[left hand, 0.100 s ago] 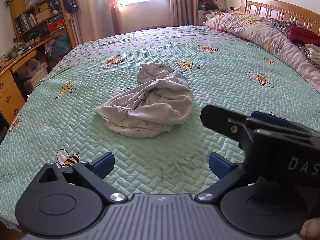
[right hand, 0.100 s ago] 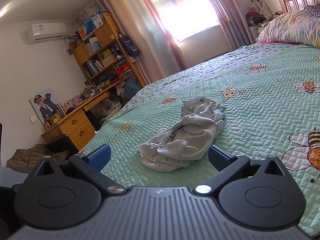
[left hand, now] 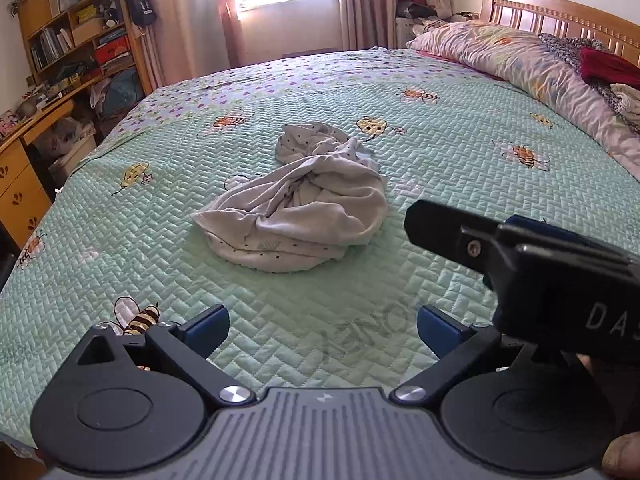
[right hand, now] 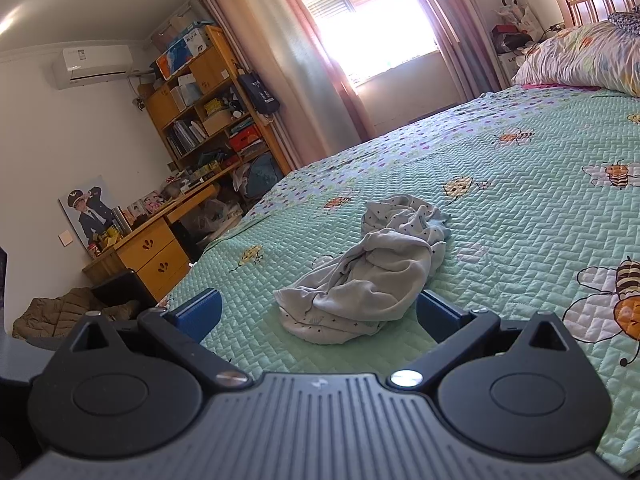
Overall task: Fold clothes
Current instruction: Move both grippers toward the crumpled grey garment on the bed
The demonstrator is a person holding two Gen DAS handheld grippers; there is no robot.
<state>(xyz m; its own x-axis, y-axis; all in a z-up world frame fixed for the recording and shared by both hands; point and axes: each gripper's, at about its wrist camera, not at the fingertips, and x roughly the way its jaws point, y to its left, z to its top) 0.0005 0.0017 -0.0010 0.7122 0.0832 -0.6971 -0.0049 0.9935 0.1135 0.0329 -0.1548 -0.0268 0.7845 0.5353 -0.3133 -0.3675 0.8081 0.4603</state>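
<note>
Two sets of tongs hover over the bed [left hand: 460, 128] — the left tongs [left hand: 323, 326] and the right tongs [right hand: 318, 314] both spread wide, holding nothing. A crumpled pale grey garment [left hand: 298, 208] with small dark dots lies in a heap at the centre of the left wrist view, on the green bee-patterned quilt, apart from both tongs. Right tongs also show — at right of that frame.

Right tongs [left hand: 520, 240] cut off by frame edge; garment [left hand: 296, 204] underside hidden.
</note>
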